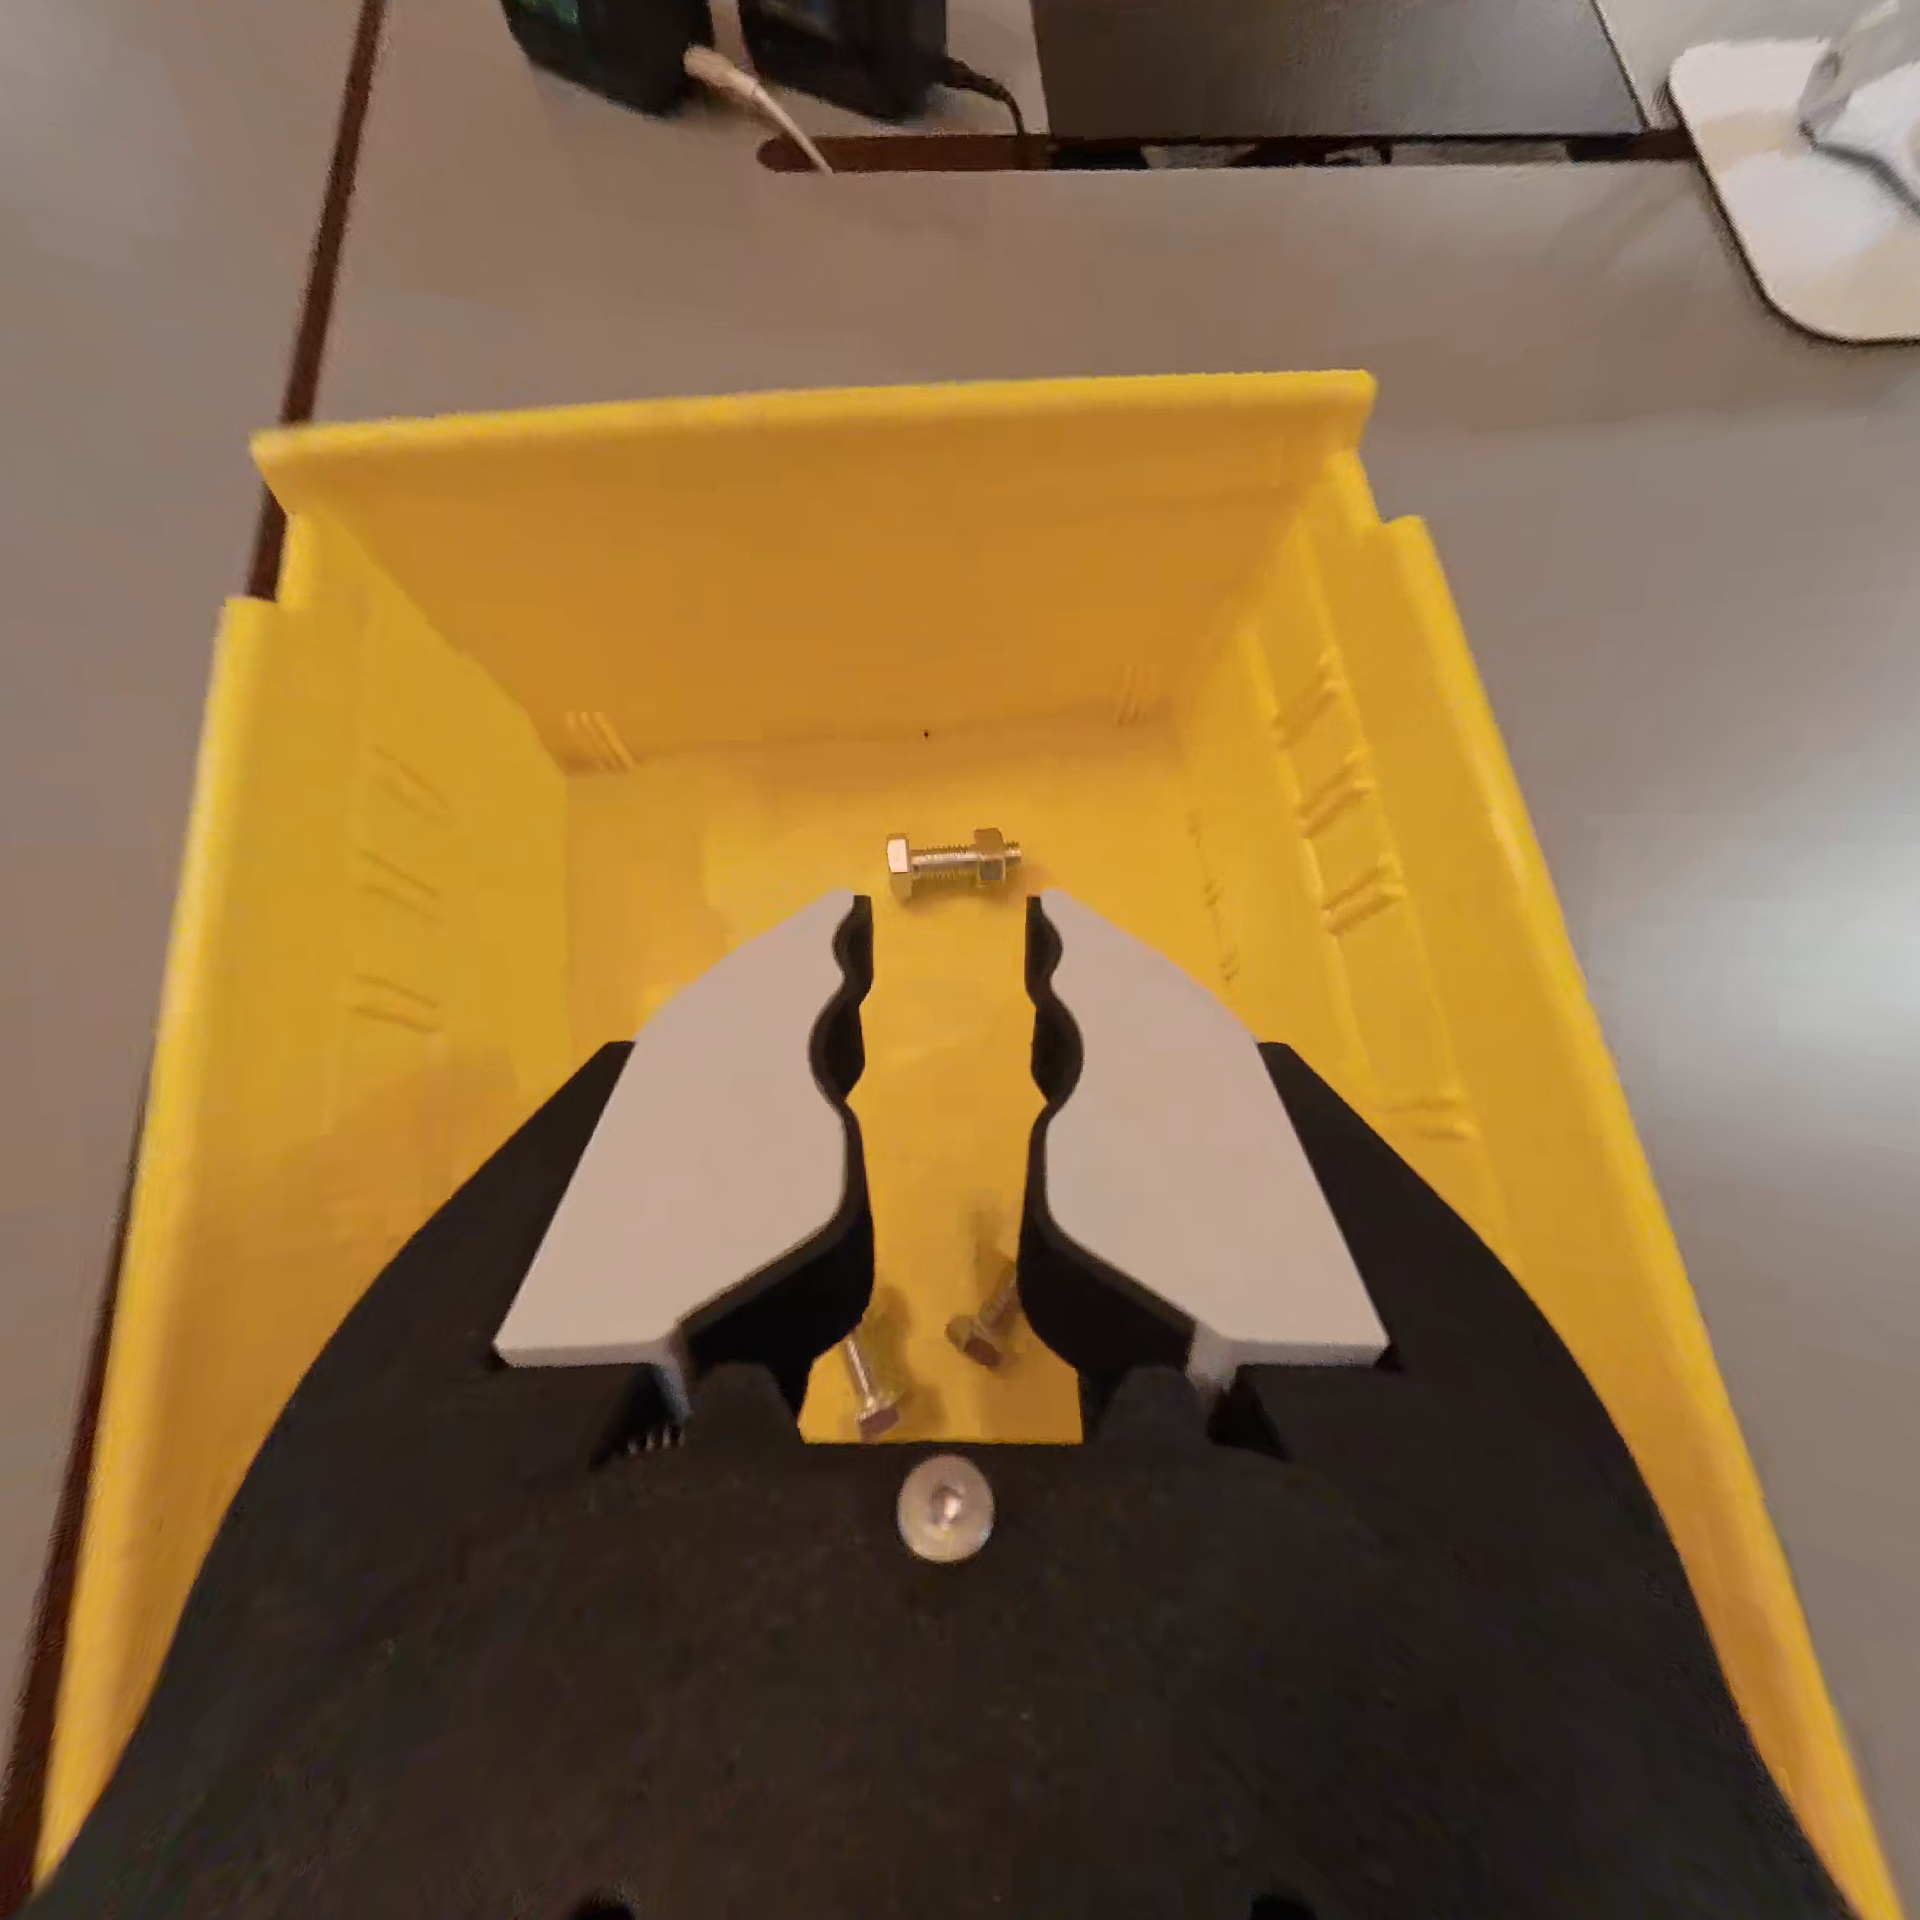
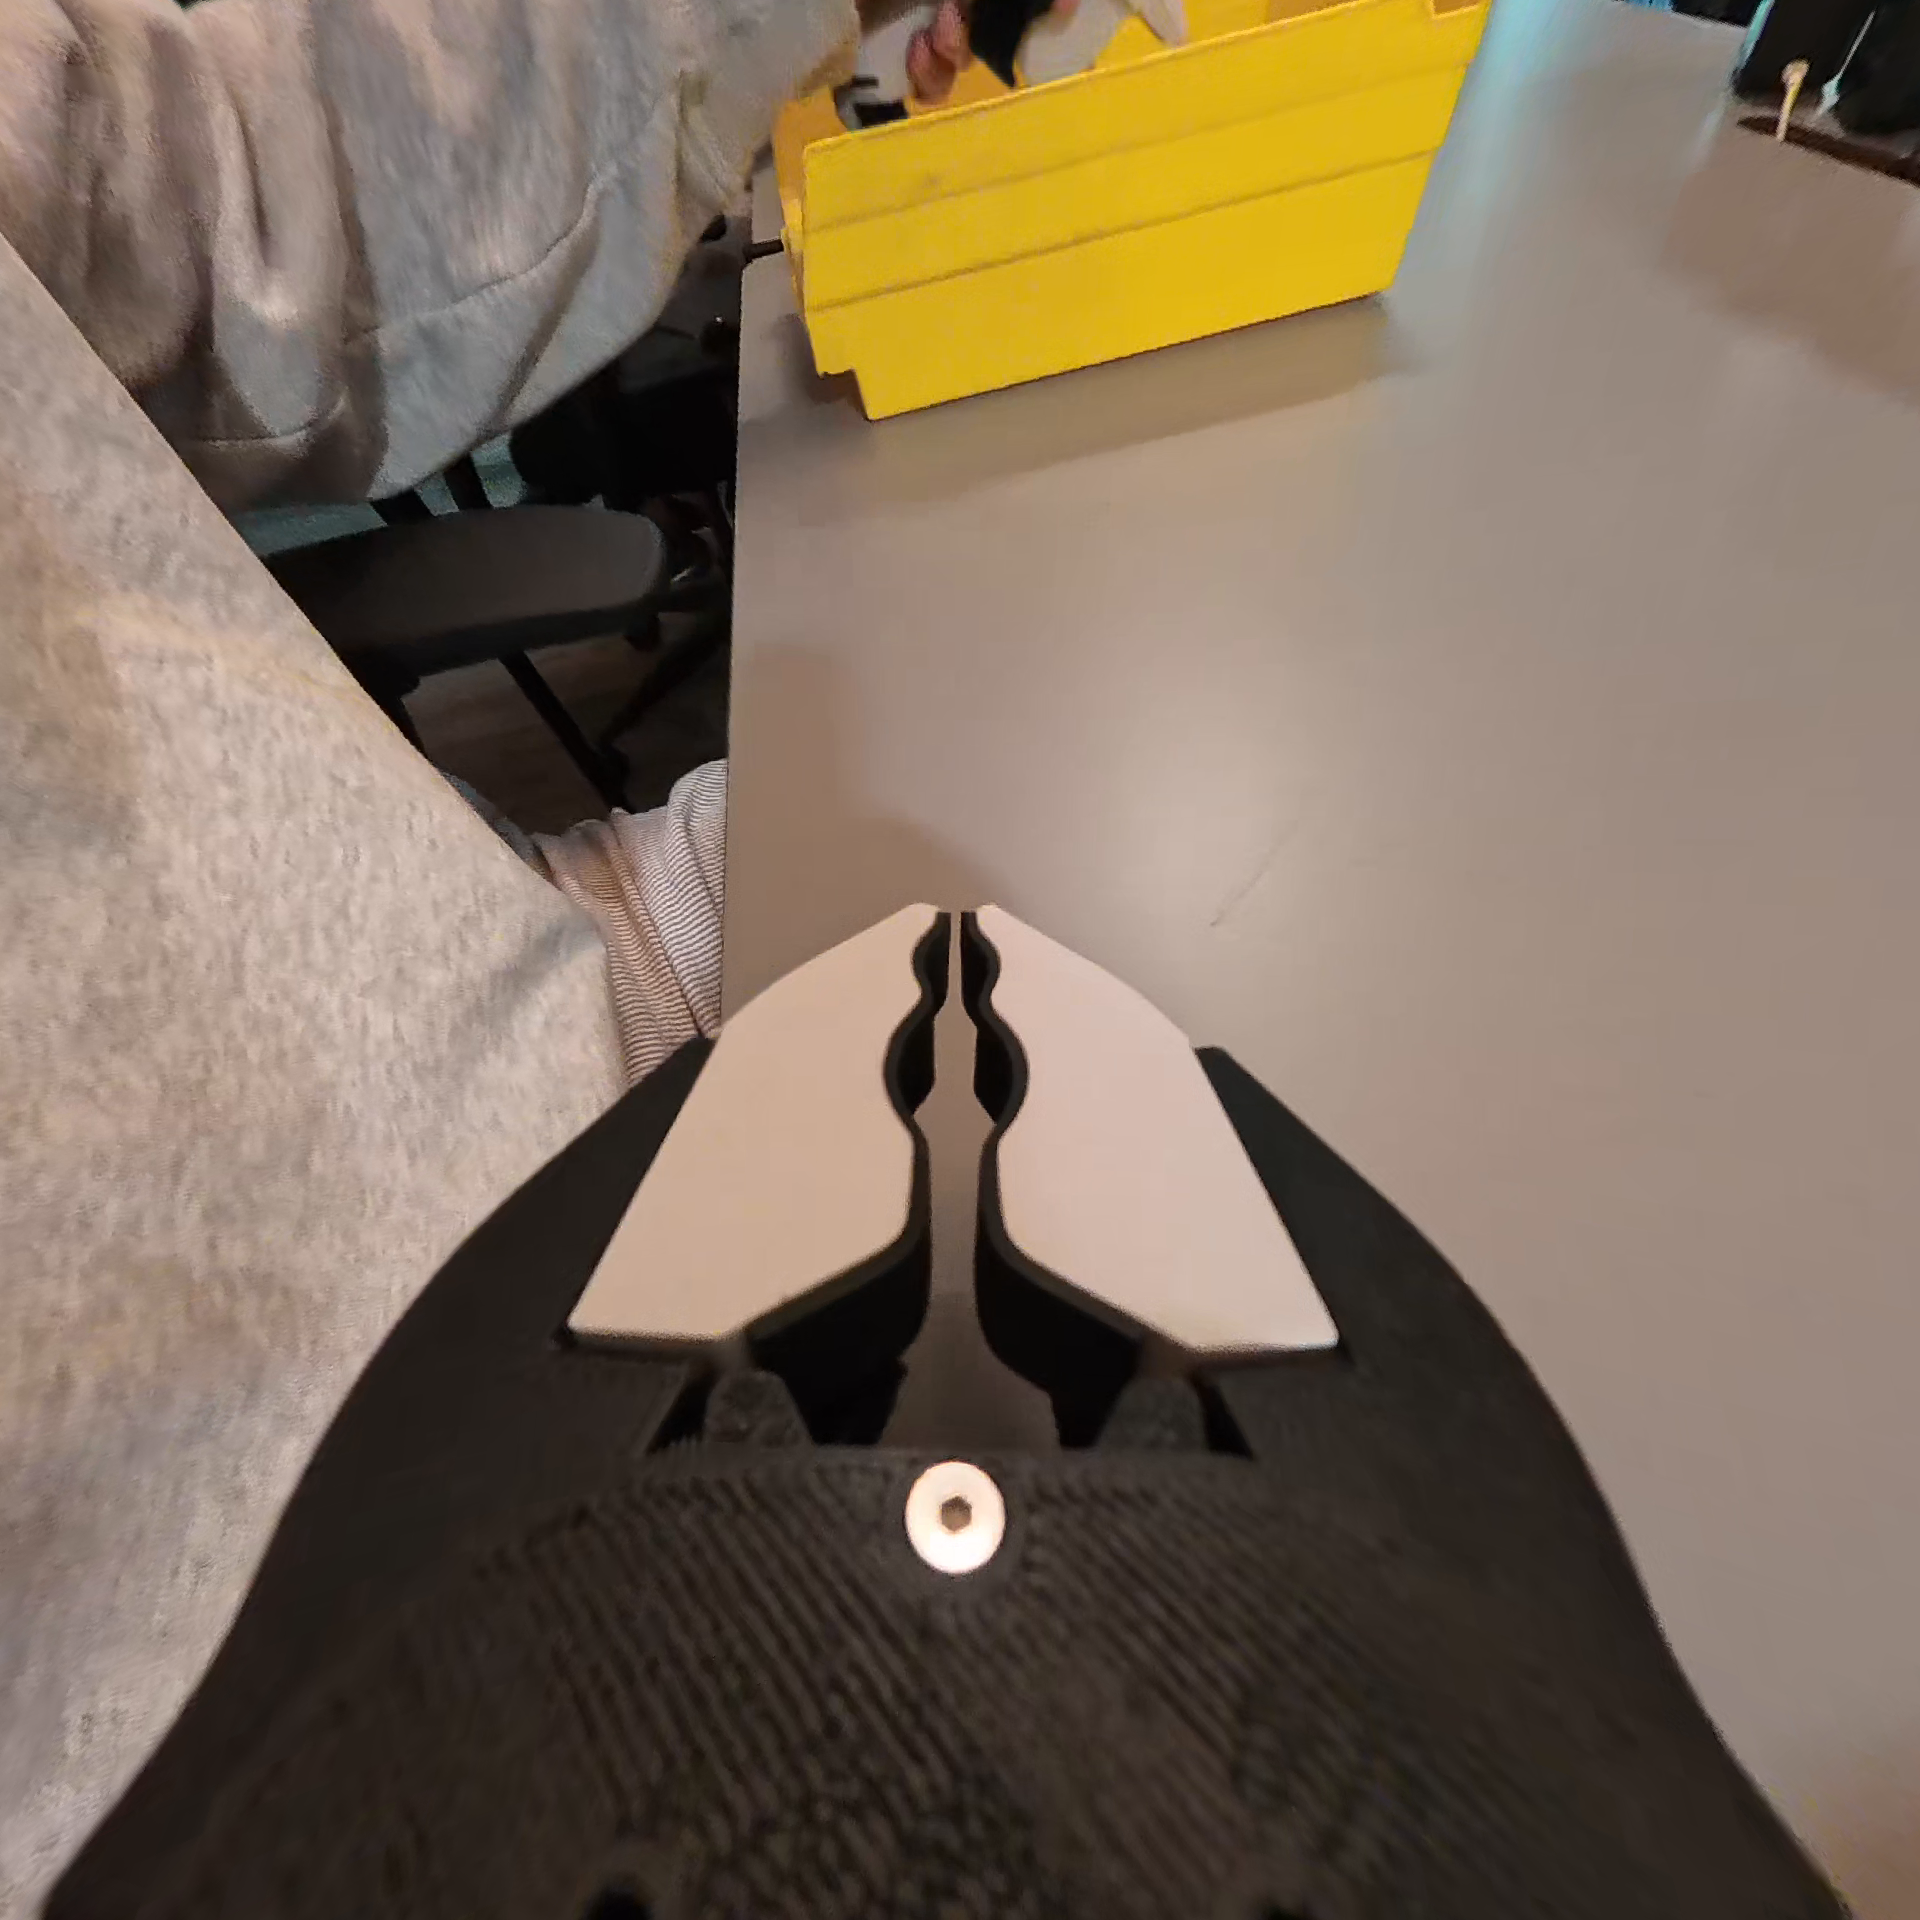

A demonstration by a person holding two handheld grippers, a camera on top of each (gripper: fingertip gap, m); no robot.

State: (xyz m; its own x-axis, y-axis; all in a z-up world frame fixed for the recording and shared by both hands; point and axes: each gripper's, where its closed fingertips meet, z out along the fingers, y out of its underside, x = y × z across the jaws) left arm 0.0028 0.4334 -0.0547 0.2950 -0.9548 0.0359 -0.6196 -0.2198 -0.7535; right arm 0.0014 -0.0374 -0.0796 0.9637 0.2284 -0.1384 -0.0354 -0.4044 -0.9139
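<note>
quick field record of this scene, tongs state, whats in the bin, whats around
left tongs: open, empty, inside the yellow bin, tips just short of the bolt with nut
bolt with nut: lying flat on the bin floor, crosswise to the tongs
loose bolts: two, near end of the bin floor, under the left tongs
right tongs: shut, empty, over the grey table, apart from the bin
bin position: on the table near its edge
person: grey sleeve beside the right tongs

Bin [image 1: 810,561] walls hem L gripper [image 1: 945,904]; bolt [image 1: 951,864] just ahead.
</note>
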